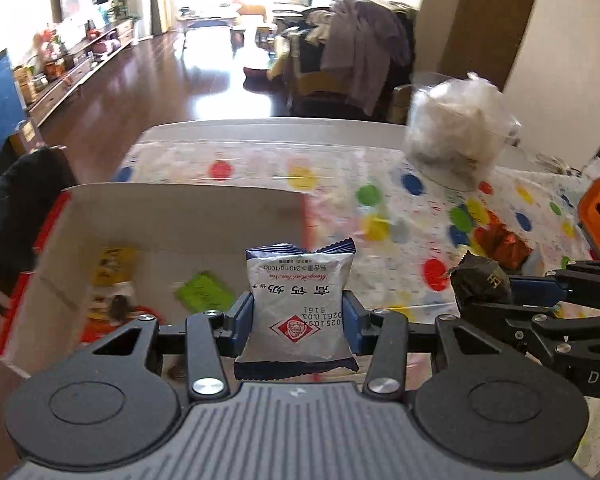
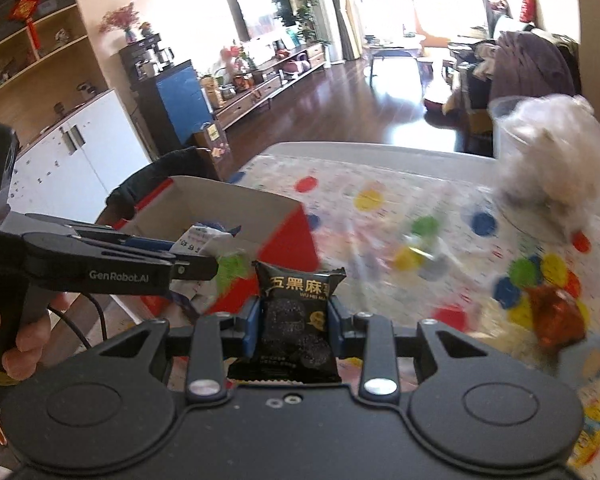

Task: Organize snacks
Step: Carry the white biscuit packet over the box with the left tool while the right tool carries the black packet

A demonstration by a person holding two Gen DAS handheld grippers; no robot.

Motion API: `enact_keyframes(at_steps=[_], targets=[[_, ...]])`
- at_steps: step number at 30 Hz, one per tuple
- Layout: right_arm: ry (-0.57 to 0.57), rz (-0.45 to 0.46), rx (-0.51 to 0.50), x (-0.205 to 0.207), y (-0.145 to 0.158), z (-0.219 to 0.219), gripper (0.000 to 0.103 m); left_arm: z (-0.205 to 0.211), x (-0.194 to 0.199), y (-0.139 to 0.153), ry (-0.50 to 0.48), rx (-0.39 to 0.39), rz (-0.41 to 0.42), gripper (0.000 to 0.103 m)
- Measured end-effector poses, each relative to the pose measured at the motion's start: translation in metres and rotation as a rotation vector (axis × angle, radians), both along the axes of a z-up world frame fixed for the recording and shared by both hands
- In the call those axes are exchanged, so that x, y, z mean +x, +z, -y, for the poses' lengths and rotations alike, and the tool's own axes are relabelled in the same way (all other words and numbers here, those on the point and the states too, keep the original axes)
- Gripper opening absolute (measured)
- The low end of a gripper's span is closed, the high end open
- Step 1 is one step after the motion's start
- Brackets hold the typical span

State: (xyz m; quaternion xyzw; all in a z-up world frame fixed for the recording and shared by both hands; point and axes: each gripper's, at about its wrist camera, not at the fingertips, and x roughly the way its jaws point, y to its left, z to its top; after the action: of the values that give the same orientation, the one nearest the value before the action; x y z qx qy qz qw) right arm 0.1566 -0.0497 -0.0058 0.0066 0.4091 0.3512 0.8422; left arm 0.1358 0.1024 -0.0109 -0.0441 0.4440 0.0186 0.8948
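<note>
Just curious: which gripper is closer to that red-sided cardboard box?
Left. The left gripper hangs above the cardboard box; the right gripper is beside it, over the tablecloth.

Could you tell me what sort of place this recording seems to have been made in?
Most likely a lived-in home, an open dining and living area. A table with a polka-dot tablecloth stands in front, a long wood floor runs towards a TV wall with a low cabinet, and clothes are draped over furniture.
</note>
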Motion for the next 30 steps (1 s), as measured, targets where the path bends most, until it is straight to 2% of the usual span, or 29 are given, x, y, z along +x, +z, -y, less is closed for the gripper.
enact_keyframes(at_steps=[8,16,24,30], targets=[[0.062,0.018,-0.043,0.004,-0.004,-0.089,0.033,-0.071,-0.005,-0.003,0.062,0.051,-0.009,0.045],[0.102,0.009,-0.128,0.013,-0.024,-0.159,0.033,-0.125,0.005,-0.024,0.091,0.073,-0.07,0.045],[0.119,-0.032,-0.23,0.024,-0.054,-0.201,0.033,-0.139,0.013,-0.054,0.066,0.104,-0.13,0.045],[0.112,-0.051,-0.264,0.024,-0.067,-0.208,0.034,-0.139,0.014,-0.067,0.042,0.104,-0.159,0.045]])
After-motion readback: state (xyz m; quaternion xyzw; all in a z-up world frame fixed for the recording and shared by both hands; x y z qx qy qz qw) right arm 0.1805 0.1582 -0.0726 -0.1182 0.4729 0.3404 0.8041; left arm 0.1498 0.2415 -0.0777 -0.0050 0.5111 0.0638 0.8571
